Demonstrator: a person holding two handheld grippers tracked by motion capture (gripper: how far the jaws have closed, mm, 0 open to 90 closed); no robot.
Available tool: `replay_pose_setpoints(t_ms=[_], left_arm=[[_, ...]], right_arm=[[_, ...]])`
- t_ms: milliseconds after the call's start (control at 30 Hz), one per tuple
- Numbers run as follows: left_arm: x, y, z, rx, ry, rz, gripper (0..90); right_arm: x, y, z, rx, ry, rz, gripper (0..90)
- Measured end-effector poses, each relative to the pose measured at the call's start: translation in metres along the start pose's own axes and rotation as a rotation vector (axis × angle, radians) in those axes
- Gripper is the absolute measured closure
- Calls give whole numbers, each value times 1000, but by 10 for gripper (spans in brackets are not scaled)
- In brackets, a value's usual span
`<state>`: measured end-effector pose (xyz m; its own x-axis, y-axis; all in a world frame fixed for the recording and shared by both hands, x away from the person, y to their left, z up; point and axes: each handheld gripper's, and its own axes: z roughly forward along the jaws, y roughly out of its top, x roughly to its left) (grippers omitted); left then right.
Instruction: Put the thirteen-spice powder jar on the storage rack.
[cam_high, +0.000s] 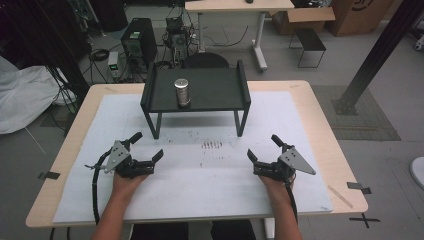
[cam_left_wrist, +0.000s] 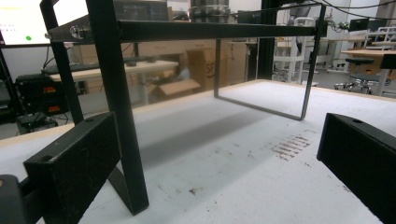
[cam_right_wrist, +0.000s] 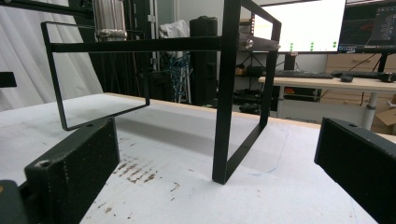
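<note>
A black metal stand (cam_high: 210, 90) with a flat top sits at the back middle of the white mat (cam_high: 200, 170). On its top stands a shiny metal cylinder (cam_high: 182, 92), upright, left of centre. My left gripper (cam_high: 147, 146) rests on the mat in front of the stand's left leg, open, nothing between its jaws. My right gripper (cam_high: 263, 147) lies on the mat in front of the right leg, open too. The left gripper view looks under the stand (cam_left_wrist: 116, 93); the cylinder's base (cam_left_wrist: 209, 9) shows above. In the right gripper view the stand's leg (cam_right_wrist: 229, 93) and cylinder (cam_right_wrist: 109, 18) appear.
The mat covers a light wooden table (cam_high: 320, 130). Dark scuff marks (cam_high: 212, 145) lie on the mat between the grippers. Beyond the table stand a computer tower (cam_high: 138, 42), cables, another desk (cam_high: 239, 6) and cardboard boxes (cam_high: 350, 15).
</note>
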<state>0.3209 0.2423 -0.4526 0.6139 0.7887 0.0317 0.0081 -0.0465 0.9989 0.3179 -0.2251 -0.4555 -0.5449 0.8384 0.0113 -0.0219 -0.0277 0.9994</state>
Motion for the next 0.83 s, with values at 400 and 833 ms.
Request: replay_pose_setpoints(t_ms=[400, 833], left_arm=[[1, 0, 0, -4, 1, -10, 2], [1, 0, 0, -3, 2, -7, 2]], right_arm=[[0, 0, 0, 1, -1, -3, 0], [0, 0, 0, 3, -1, 0, 0]])
